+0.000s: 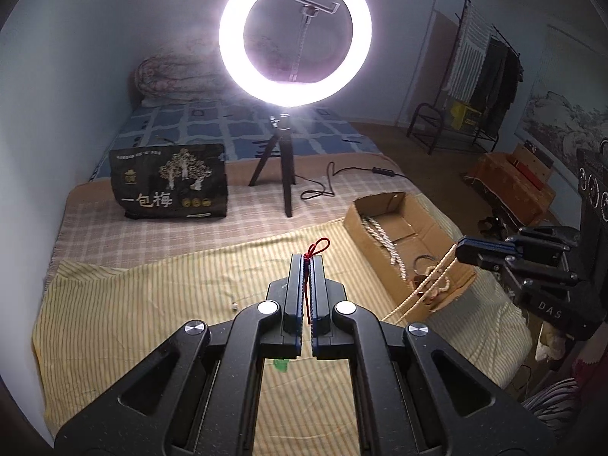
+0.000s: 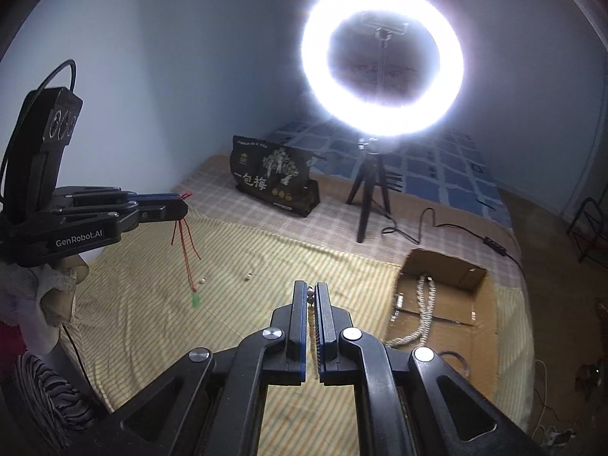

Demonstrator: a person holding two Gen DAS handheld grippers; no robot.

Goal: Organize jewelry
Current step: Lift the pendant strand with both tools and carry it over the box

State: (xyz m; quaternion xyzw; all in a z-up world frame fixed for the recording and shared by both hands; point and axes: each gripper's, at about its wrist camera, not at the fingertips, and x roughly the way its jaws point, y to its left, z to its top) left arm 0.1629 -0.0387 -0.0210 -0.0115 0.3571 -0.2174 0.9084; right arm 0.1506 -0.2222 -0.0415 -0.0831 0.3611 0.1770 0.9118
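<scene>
Now the left gripper (image 1: 306, 262) pinches a red cord necklace (image 2: 186, 250) hanging mid-left over the bed. The right gripper (image 2: 311, 292) pinches a bead necklace (image 1: 425, 285); the cardboard box (image 2: 482, 326) lies lower right, nearer it.

Home bedroom: bed (image 1: 243, 193) w/ quilt (image 1: 171, 79), clothes rack (image 1: 482, 72).

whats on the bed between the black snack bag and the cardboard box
The ring light's tripod and its black cable lie between the snack bag and cardboard box, in the left wrist view.
</scene>
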